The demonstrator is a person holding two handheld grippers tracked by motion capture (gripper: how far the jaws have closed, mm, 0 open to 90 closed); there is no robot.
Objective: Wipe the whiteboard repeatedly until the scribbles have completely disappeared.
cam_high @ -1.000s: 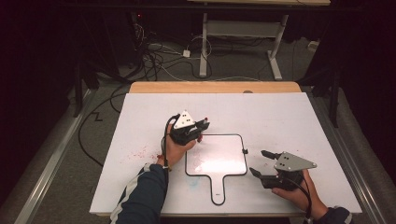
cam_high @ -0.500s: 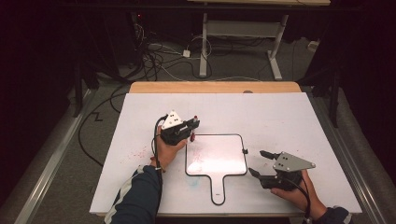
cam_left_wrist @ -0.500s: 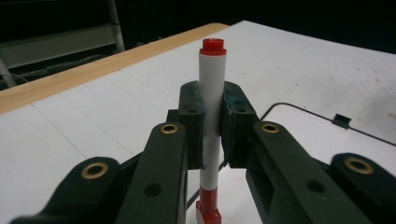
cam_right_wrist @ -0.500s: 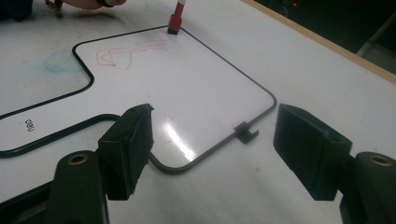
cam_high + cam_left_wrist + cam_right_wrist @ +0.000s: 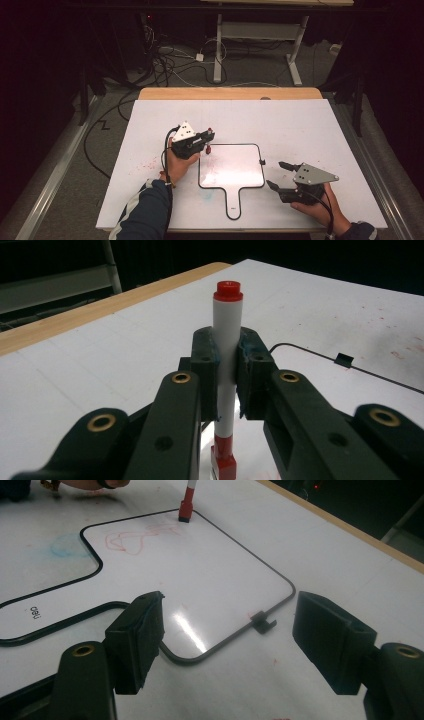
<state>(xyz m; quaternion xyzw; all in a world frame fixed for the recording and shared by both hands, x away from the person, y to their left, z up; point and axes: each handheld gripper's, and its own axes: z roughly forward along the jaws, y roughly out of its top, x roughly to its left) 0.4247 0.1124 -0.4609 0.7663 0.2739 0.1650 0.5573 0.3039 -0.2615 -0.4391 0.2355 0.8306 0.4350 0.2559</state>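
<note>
Left gripper (image 5: pixel 206 141): fingers clamp red marker (image 5: pixel 226 365) | tip on whiteboard (image 5: pixel 231 167) corner | right gripper (image 5: pixel 278 174): fingers released beside clip (image 5: pixel 263 620)

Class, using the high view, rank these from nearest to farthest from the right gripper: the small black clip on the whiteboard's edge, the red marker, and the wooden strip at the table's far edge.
1. Black clip, just left of and beyond the right gripper, on the whiteboard's right edge.
2. Red marker, at the board's far left corner, held in the left gripper.
3. Wooden strip, along the table's far edge.
</note>
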